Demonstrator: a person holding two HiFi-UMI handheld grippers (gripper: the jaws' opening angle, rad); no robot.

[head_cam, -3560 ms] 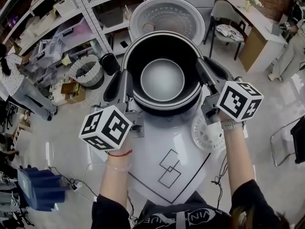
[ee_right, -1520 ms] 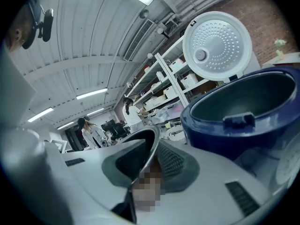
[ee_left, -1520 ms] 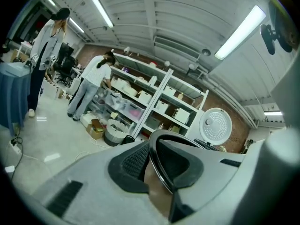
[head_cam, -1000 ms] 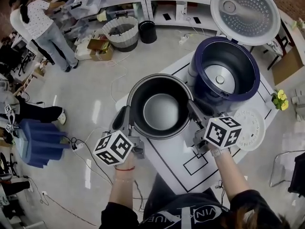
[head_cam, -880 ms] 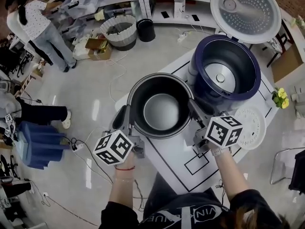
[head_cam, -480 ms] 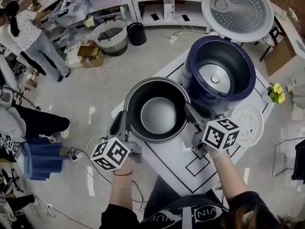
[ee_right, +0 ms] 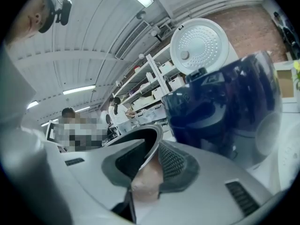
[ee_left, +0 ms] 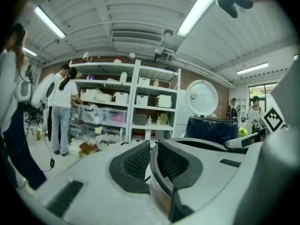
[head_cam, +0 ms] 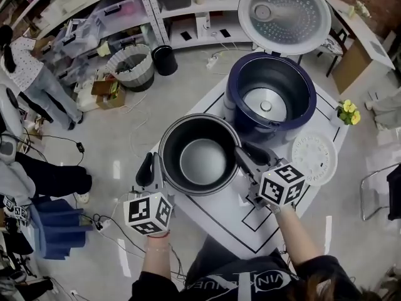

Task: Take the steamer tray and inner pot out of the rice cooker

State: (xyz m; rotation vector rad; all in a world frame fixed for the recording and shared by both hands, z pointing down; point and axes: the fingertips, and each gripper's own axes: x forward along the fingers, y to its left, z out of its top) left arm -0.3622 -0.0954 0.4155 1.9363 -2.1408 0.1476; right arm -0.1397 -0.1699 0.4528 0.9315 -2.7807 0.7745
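Note:
The dark inner pot [head_cam: 199, 162] stands out of the navy rice cooker [head_cam: 233, 108], over the left corner of the white table [head_cam: 219, 221]. I cannot tell whether it rests there. My left gripper [head_cam: 152, 162] is shut on the pot's left rim [ee_left: 206, 143], one jaw inside and one outside. My right gripper [head_cam: 241, 154] straddles the right rim [ee_right: 150, 139] and its jaws are opening. There the rim lies against one pad and clear of the other. The white steamer tray [head_cam: 314, 157] lies flat on the table, right of the cooker. The cooker's lid [head_cam: 285, 11] stands open.
Yellow flowers [head_cam: 346, 111] sit at the table's right edge. On the floor to the left are a woven basket [head_cam: 128, 68], a black bin [head_cam: 164, 60], cables and a blue crate [head_cam: 53, 231]. A person [head_cam: 31, 86] stands by the shelves at far left.
The pot has gone from above the cooker to beside it, on its left. Over the last second my left gripper's cube has rolled. The right jaws stand wider.

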